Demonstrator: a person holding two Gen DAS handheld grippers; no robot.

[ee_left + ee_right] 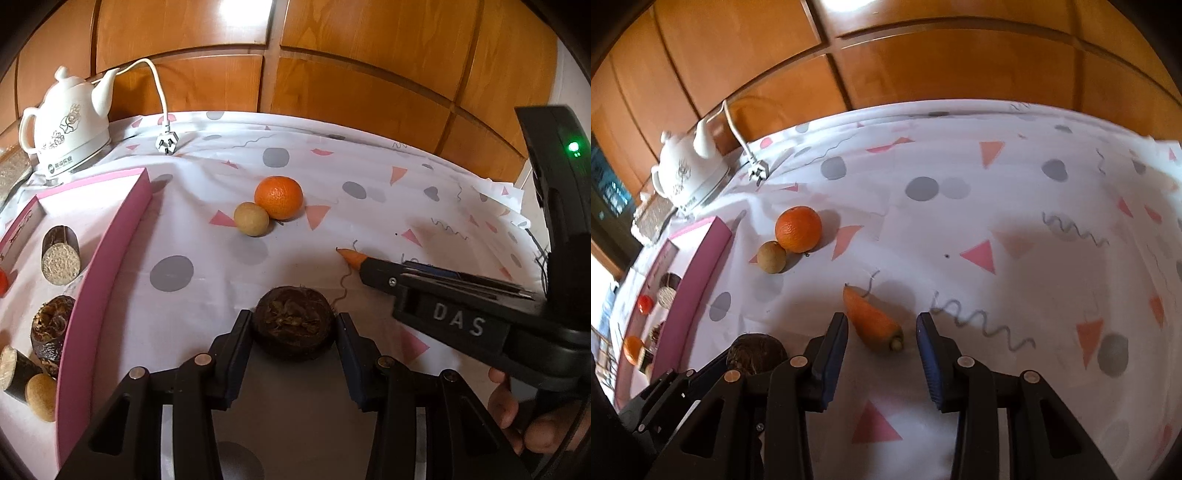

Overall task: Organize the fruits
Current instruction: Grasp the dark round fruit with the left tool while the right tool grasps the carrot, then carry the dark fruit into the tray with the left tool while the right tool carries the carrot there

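Note:
A dark brown round fruit (295,328) rests on the patterned cloth, and my left gripper (294,322) is shut on it with both pads against its sides. The same fruit (755,352) shows at the lower left of the right wrist view. A small carrot (873,323) lies on the cloth between the fingers of my right gripper (882,321), which stands open; the left pad is close to it and the right pad is apart. The carrot's tip (349,255) pokes out past the right gripper (365,267). An orange (279,197) and a small tan round fruit (251,218) touch each other farther back.
A pink box (110,240) at the left holds several pieces: cut dark stalks, dark fruits, a tan ball. A white kettle (70,125) with its cord and plug (167,142) stands at the back left. Wooden panels close the far side. A hand (517,417) holds the right gripper.

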